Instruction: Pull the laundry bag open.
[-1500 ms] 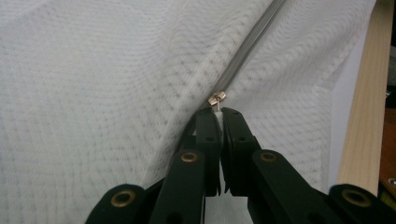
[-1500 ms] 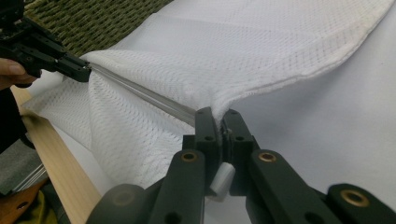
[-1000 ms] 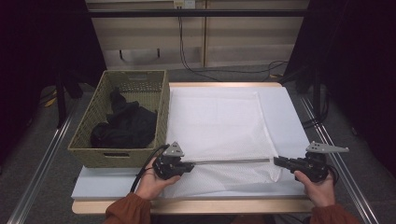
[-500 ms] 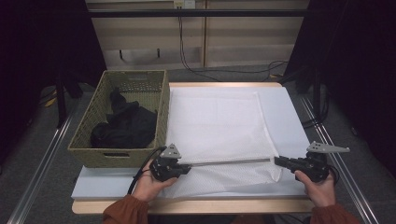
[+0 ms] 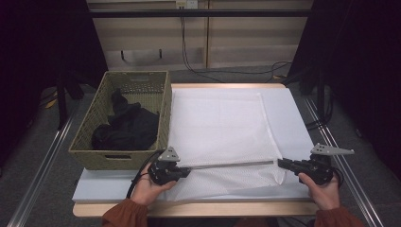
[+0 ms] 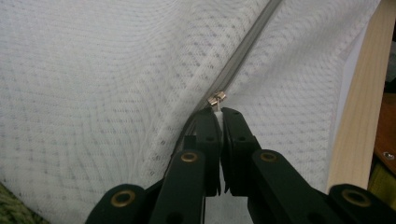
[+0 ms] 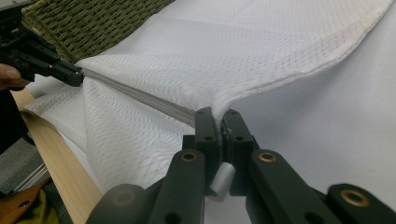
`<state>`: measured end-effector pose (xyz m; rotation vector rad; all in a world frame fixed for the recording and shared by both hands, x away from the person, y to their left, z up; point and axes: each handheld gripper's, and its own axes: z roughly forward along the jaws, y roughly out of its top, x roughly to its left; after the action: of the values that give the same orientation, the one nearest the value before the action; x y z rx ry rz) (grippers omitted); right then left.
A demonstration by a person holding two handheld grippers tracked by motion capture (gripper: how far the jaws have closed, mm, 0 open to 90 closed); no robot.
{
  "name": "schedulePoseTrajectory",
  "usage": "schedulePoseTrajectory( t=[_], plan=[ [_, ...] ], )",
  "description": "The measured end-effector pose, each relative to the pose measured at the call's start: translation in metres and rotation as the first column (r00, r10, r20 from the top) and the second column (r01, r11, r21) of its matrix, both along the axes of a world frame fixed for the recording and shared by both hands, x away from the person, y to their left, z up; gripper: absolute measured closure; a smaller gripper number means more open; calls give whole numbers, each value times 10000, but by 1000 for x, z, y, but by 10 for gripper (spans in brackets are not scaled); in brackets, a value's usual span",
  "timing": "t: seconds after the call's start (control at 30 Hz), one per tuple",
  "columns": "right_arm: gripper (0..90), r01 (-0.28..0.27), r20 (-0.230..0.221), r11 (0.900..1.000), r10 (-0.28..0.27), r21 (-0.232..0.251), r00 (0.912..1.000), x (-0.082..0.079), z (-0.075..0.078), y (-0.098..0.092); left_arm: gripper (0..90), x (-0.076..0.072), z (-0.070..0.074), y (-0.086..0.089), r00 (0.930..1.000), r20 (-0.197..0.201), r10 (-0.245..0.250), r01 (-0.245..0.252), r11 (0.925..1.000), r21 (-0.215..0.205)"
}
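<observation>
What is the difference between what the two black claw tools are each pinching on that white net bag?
The left gripper is shut on the small metal zipper pull, at the basket end of the zipper. The right gripper is shut on the bag's fabric corner at the zipper's other end, with no metal part in its jaws. Both are closed tight, and the mesh bag stretches taut between them.
</observation>
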<state>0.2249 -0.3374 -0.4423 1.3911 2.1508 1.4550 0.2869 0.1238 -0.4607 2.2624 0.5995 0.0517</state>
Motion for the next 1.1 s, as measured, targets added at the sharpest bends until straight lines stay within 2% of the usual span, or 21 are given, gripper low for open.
schedulePoseTrajectory(
  t=[0.13, 0.17, 0.3, 0.43, 0.7, 0.83, 1.1],
  plan=[
    [870, -9, 31, 10000, 9, 18, 10000, 1, -1, -1, 865, 0, 2, 5, 9999, 16, 106, -106, 9999, 80],
    [870, 2, 41, 10000, -2, 23, 10000, 1, -1, -1, 865, 1, 1, 6, 9999, -25, 149, -149, 9999, -85],
    [870, 37, 18, 10000, -37, -6, 10000, 0, -1, 0, 865, -1, 6, 9, 9996, 124, 252, -248, 9992, -303],
    [870, 16, -18, 10000, -16, 7, 10000, 1, -1, 0, 865, -3, 5, 13, 9995, 86, 298, -296, 9995, -136],
    [870, 18, -16, 10000, -18, 41, 10000, 0, -1, 1, 864, -5, 5, 18, 9993, 140, 353, -348, 9988, -354],
    [870, 23, -39, 10000, -23, 40, 10000, 0, -1, 1, 865, -5, 5, 19, 9992, 127, 383, -381, 9991, -160],
    [869, 15, -35, 10000, -15, 59, 10000, 0, -1, 0, 865, -6, 4, 20, 9990, 105, 428, -425, 9986, -315]
  ],
)
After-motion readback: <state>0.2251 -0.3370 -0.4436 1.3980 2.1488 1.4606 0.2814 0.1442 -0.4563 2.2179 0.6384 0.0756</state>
